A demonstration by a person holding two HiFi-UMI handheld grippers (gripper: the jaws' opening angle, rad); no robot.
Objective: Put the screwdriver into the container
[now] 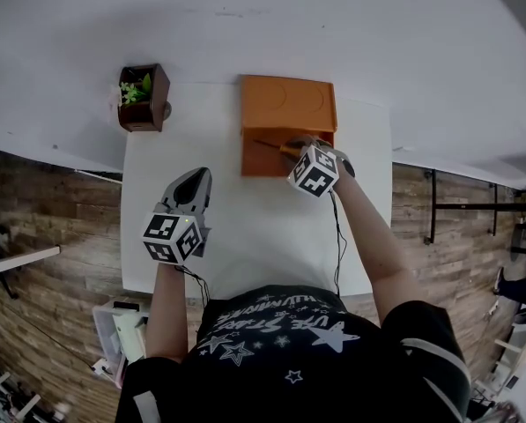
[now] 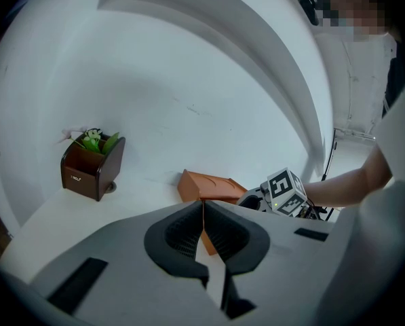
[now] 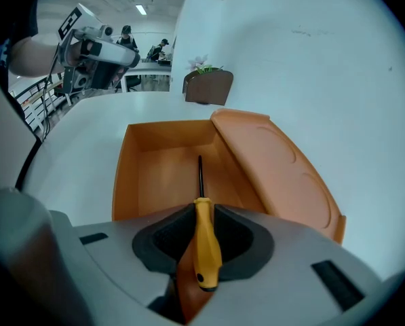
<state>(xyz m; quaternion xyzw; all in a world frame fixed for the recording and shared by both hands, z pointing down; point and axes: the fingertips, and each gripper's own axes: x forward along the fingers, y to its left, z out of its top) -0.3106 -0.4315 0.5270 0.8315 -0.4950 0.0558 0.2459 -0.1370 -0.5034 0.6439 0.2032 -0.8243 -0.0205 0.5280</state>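
Note:
The screwdriver (image 3: 205,240) has a yellow handle and a thin dark shaft (image 3: 201,175). My right gripper (image 3: 202,233) is shut on its handle, and the shaft points into the open orange container (image 3: 163,174). From the head view the right gripper (image 1: 308,155) sits at the near right edge of the container (image 1: 285,104), with the screwdriver (image 1: 273,146) reaching left over its opening. The container's lid (image 3: 277,165) lies folded back to the right. My left gripper (image 1: 190,189) hovers over the white table, shut with nothing between its jaws; its own view shows the left gripper (image 2: 203,233) facing the container (image 2: 209,185).
A dark wooden box with a small green plant (image 1: 142,95) stands at the table's far left corner. The white table (image 1: 254,227) meets a white wall at the back. Wood-pattern floor shows on both sides. People stand far off in the right gripper view.

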